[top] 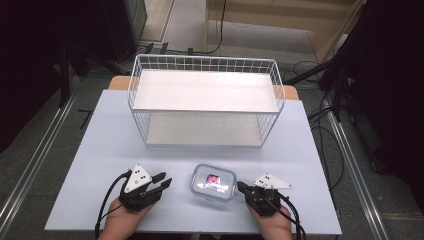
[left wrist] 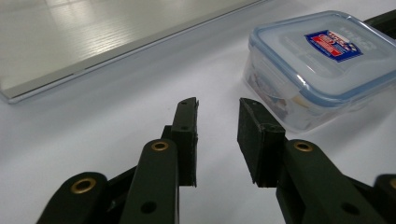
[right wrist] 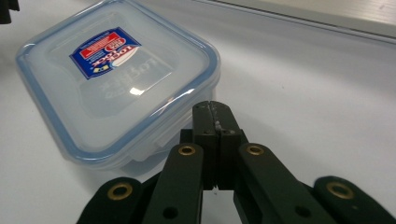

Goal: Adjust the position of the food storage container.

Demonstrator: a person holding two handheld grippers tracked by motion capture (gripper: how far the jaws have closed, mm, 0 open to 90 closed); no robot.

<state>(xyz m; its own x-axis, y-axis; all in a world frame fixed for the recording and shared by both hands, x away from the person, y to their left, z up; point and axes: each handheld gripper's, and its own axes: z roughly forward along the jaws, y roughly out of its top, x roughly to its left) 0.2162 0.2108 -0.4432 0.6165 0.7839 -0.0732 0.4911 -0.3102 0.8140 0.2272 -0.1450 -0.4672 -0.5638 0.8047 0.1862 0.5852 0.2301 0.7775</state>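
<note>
A clear plastic food container (top: 213, 182) with a blue-rimmed lid and a red and blue label sits on the pale table near its front edge, between my two grippers. My left gripper (top: 166, 179) lies to its left with the jaws apart and nothing between them. From the left gripper view the container (left wrist: 322, 56) stands ahead and to the right of the left gripper (left wrist: 217, 107). My right gripper (top: 240, 186) is shut and empty, its tips right at the container's right side. The right gripper (right wrist: 211, 106) points along the container (right wrist: 116, 79) edge; I cannot tell whether it touches.
A white wire rack (top: 205, 65) with two pale shelf boards stands at the back middle of the table (top: 110, 150). Its lower board (left wrist: 70, 42) lies ahead of the left gripper. Cables trail from both grippers toward the front edge. Floor and dark stands surround the table.
</note>
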